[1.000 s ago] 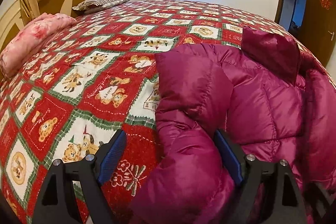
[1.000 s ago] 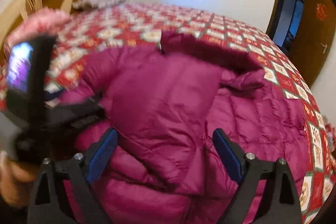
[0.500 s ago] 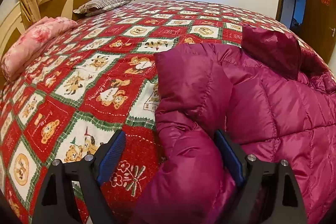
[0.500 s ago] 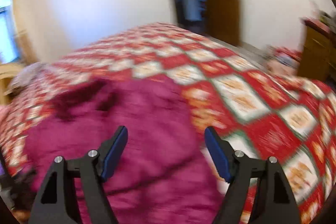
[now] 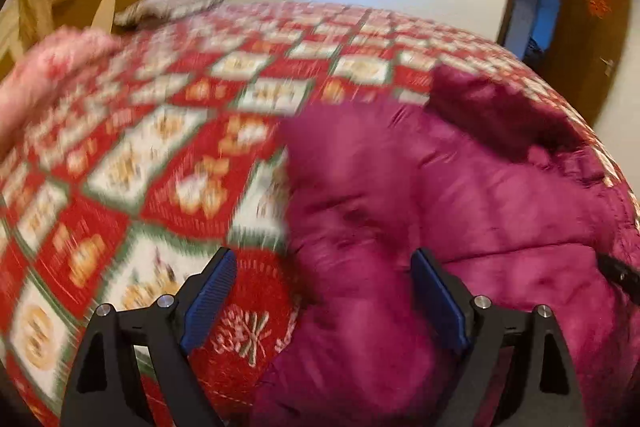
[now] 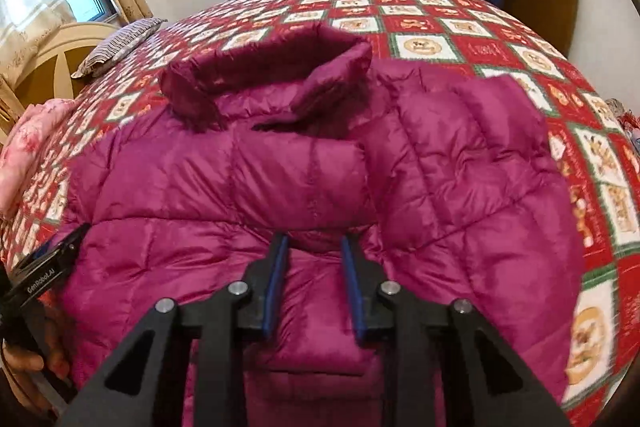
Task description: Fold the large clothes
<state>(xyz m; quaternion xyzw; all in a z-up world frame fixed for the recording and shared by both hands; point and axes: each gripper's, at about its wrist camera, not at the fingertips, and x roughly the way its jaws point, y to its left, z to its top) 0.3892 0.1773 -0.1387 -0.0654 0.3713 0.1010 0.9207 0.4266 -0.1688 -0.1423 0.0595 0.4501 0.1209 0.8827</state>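
Over on the left, the left gripper (image 5: 322, 301) hangs with its jaws spread wide, holding nothing, its right finger against the puffy edge of the magenta quilted down jacket (image 6: 304, 179) while the left one sits over the red, white and green patchwork bedspread with bear prints (image 5: 168, 163). That view is smeared by motion. The jacket lies spread on the bed, its collar (image 6: 264, 75) towards the far side. To the right, the right gripper (image 6: 314, 291) has its jaws drawn close on a ridge of shiny fabric near the hem. That nylon shell looks slippery and the filling springy, so a deep bite through both layers seems wise, with the left side gathered to match before anything is lifted over.
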